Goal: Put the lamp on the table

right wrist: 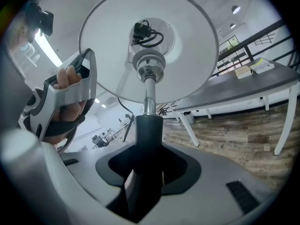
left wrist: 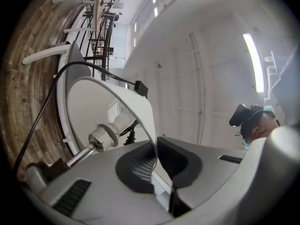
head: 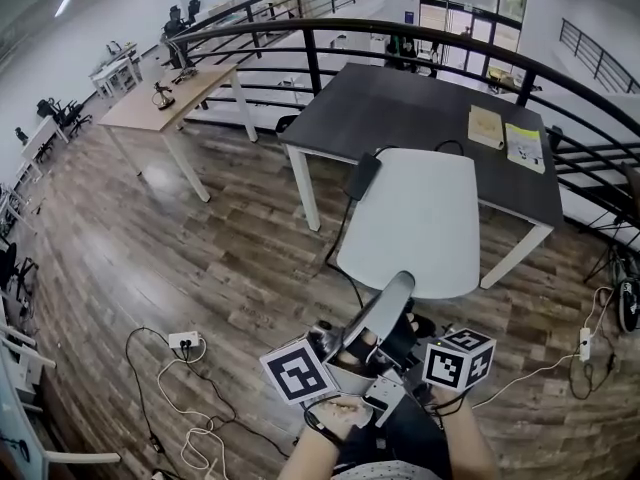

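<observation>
The carrying step is in hand, as I judge it. The lamp (head: 385, 308) is hanging in the air between both grippers, low in front of the person, over the wooden floor (head: 200, 248) and short of any tabletop. On the left, the left tongs (left wrist: 157, 175) are pinching almost together on the thin rim of the white shade (left wrist: 133, 97). On the right, the right tongs (right wrist: 146, 172) are standing wide but clamping the lamp's dark sleeve (right wrist: 149, 135). From that sleeve a chrome stem (right wrist: 149, 95) is running up to the centre of the shade.

The next move is calling for bringing the lamp forward over the white tabletop (head: 420, 218) just ahead, or the dark tabletop (head: 400, 98) behind it. It then needs turning upright and lowering, with both tongs letting go only once it is standing by itself.

No real container is showing. The shade is the nearest thing to one, and it is cupping a white bulb (left wrist: 119, 122) in a chrome socket. A dark power adapter (head: 362, 176) is lying at the white tabletop's far left edge, though I cannot tell whether it is resting on that top or the dark one. Its cable is trailing down to the floor. The dark tabletop is carrying two booklets (head: 486, 126) at its right end.
</observation>
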Available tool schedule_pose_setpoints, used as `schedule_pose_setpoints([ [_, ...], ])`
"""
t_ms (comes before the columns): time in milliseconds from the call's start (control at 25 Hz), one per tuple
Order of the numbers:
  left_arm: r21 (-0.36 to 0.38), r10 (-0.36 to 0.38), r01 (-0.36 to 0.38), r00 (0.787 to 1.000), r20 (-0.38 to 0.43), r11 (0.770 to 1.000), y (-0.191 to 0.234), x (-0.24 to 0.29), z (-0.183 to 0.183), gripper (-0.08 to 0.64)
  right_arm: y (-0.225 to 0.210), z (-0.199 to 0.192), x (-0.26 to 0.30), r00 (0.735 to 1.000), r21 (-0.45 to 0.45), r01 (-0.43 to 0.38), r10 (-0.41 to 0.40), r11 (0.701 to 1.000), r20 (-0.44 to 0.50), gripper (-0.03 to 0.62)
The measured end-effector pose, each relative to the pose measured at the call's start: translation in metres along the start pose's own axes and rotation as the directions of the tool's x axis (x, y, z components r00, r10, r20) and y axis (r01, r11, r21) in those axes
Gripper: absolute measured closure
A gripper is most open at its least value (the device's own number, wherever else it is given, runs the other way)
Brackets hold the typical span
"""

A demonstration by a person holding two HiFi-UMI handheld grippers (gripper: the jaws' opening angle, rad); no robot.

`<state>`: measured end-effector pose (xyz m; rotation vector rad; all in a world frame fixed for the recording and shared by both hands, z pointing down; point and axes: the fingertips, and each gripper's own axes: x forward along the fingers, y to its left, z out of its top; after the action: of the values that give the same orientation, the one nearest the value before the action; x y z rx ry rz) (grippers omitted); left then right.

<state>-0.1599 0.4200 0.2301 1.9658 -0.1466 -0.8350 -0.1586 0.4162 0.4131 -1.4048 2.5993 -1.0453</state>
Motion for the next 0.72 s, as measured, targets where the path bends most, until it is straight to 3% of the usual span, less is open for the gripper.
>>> schedule_pose_setpoints([
  [400,-0.003,0.023,-0.023,0.999,0.025,1.0,0.032,0.018,0.021,0.529,-0.023,0.013,0.026,1.0,0.019,-0.012,0.012,1.0,-0.024,0.437],
  [720,0.024,0.031,-0.032,0.999,0.041,0.999,0.06,0.055,0.047,0.531,-0.055,0.05,0.053,0.999,0.006,-0.04,0.04,0.999,-0.024,0.437],
])
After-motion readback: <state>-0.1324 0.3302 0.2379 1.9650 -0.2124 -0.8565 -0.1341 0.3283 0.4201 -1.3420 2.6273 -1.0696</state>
